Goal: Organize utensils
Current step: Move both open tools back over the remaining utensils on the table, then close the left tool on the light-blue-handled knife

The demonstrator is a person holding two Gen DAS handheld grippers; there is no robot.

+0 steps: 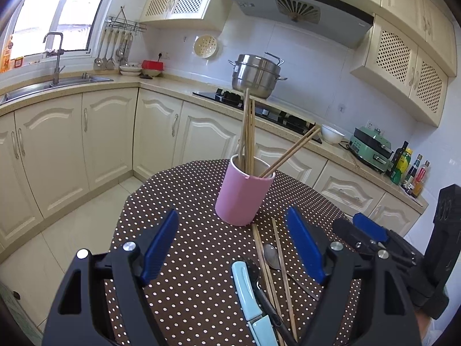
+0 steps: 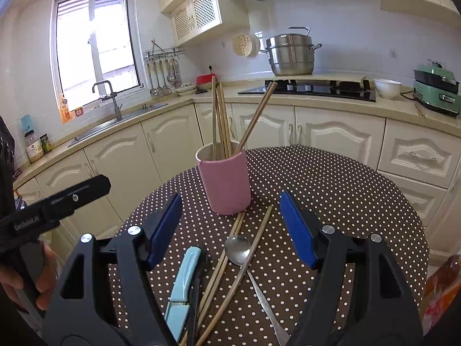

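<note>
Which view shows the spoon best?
Right wrist: the spoon shows its whole bowl, with the handle running toward the camera. In the left wrist view the spoon is partly hidden under chopsticks.

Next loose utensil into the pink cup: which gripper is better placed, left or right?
Probably right. The right gripper, open and empty, frames the spoon and loose chopsticks centrally, with the pink cup straight ahead. The left gripper, also open, sees them off toward its right finger.

You see a pink cup (image 2: pixel 226 183) ahead of the jaws, a brown white-dotted cloth (image 2: pixel 331 196) below, a light-blue knife (image 2: pixel 181 285) between them.
</note>
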